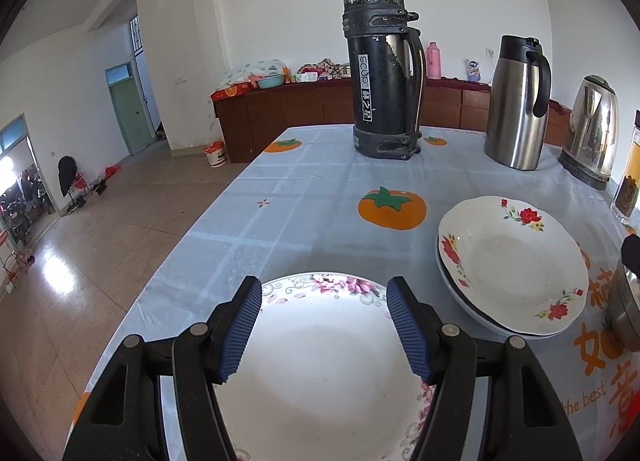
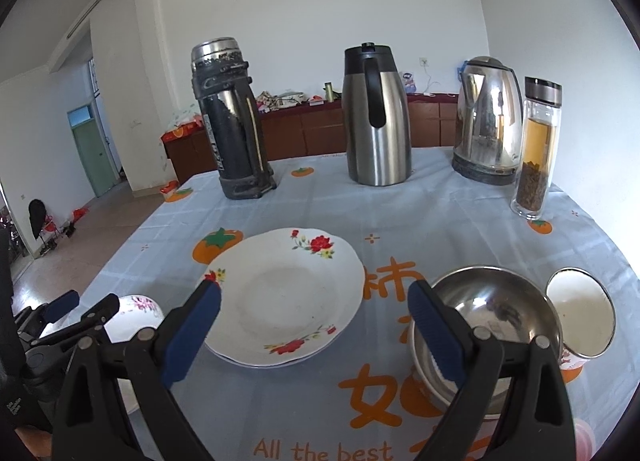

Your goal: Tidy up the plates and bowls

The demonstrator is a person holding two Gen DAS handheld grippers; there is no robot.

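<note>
Both grippers hang over a table spread with a pale blue tablecloth (image 2: pixel 320 205) printed with orange persimmons. Furthest left, the left gripper (image 1: pixel 324 327) stands with its blue ribbed pads apart above a white plate with pink flowers (image 1: pixel 320 365); the pads sit over the plate's far half without visibly pressing on it, so nothing is gripped. In the right wrist view that same gripper shows at the lower left edge, with the pink-flowered plate's rim just beyond it.

Next to the right lies a white plate with red flowers (image 2: pixel 286 297), resting on another plate whose bluish rim peeks out beneath its near edge. It sits flat, near the middle of the table and apart from the pink-flowered plate.

Over the table between this stack and the bowls hovers the right gripper (image 2: pixel 314 335), its jaws standing wide with only tablecloth between them. Its left pad overlaps the red-flowered plate's rim in the picture and its right pad overlaps the steel bowl; whether either touches cannot be told.

Right of that, a steel bowl (image 2: pixel 486 309) sits nested in a white bowl (image 2: pixel 424 375), and just beside them stands a white cup (image 2: pixel 580 313) with a metal rim.

Along the far side stand a black flask (image 2: pixel 230 121), a steel jug with a black handle (image 2: pixel 376 117), an electric kettle (image 2: pixel 486 121) and a glass tea bottle (image 2: pixel 536 149).
</note>
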